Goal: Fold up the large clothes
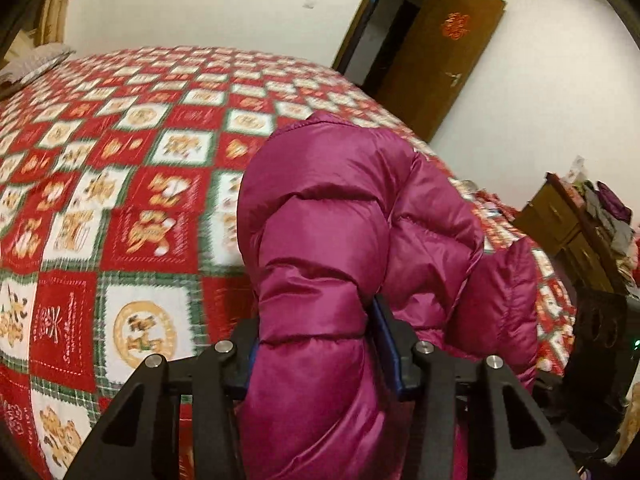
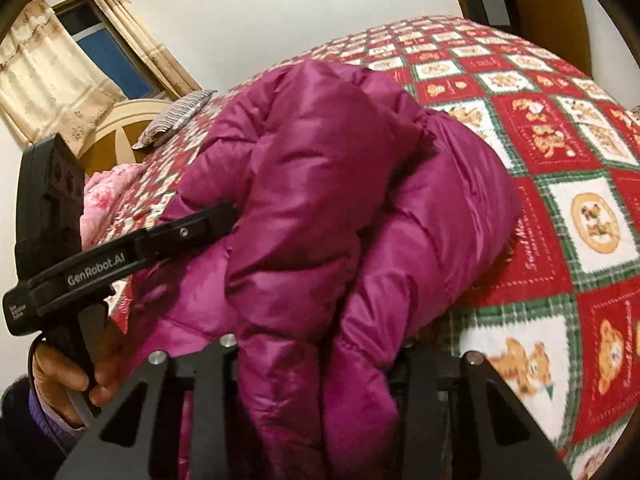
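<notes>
A magenta puffer jacket (image 1: 340,240) lies bunched on the bed. My left gripper (image 1: 320,344) is shut on a thick fold of it, the fabric bulging up between the fingers and hiding the tips. The jacket also fills the right wrist view (image 2: 320,184). My right gripper (image 2: 316,360) is shut on another fold of the jacket, its fingertips buried in fabric. In that view the left gripper (image 2: 216,216) reaches in from the left, held by a hand, its fingers pressed into the jacket.
The bed has a red, white and green bear-patterned quilt (image 1: 120,200). A brown door (image 1: 440,60) stands open behind. A wooden dresser (image 1: 568,224) with piled items is at right. Pillows (image 2: 176,120), a headboard and a curtained window (image 2: 80,52) lie beyond.
</notes>
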The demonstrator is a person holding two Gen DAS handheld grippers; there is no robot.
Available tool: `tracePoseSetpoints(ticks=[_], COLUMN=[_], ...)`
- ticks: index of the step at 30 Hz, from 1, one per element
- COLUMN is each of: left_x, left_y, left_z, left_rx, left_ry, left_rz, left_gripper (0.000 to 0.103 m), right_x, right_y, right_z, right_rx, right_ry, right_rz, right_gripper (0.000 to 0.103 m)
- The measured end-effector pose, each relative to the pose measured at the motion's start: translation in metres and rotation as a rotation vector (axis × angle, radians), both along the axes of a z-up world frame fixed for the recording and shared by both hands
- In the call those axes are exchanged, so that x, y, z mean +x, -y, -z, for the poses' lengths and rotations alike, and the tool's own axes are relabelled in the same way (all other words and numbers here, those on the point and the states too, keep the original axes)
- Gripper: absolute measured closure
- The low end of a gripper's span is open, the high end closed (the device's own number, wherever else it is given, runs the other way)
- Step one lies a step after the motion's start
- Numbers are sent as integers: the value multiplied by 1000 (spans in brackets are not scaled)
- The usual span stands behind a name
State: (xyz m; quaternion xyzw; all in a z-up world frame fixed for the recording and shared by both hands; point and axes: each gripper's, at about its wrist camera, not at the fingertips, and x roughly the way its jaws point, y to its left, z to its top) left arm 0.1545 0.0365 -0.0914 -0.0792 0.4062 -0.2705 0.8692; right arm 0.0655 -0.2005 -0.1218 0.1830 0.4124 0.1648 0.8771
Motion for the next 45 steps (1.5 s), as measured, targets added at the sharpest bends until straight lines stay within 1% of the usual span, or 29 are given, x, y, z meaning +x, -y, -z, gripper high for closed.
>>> tracePoseSetpoints(ticks=[4,7,9,11,15,19,22,27,30,33,34,37,39,40,41,42,43,45], left_x=[-15,-17,-19,-19,-19,-15,-10,2,9,18,21,24,27,29,31,32,33,30], left_y=[22,41,57,75,113,141,160,185,195,205,208,218,223,224,227,229,230,234], left_z=[-34,-53,-63,-68,-69,-64,-58,-46,-32,-15,-9,6,14,19,24,30,32,34], left_rx=[-38,-62,-72,-72,-64,-40,-4,42,75,107,120,184,208,217,229,245,253,273], left_ry=[67,91,107,121,132,127,125,93,69,37,29,47,50,49,48,51,56,77], left_rz=[52,89,115,138,178,197,202,183,159,135,129,104,87,80,76,72,68,66], left_gripper=[55,55,55,55,55,55,55,55,55,55,55,55,55,53,49,46,45,44], right_x=[-17,-29,-35,-42,-46,-43,-37,-19,-7,8,14,25,27,27,27,23,21,13], right_y=[18,41,56,73,107,145,163,183,194,203,207,216,220,221,223,223,226,231], right_z=[-23,-45,-61,-77,-91,-82,-73,-58,-45,-29,-20,-4,2,4,6,6,6,4], right_rx=[2,-17,-60,-134,-236,-258,-264,-270,-269,-242,-215,-160,-136,-130,-129,-128,-125,-129], right_ry=[53,99,128,158,181,169,157,127,93,50,28,-15,-25,-30,-37,-41,-50,-60], right_rz=[35,73,97,124,174,218,238,244,228,222,224,244,264,275,289,299,318,349], right_gripper=[65,65,65,65,65,66,66,66,66,66,66,66,66,65,64,59,52,45])
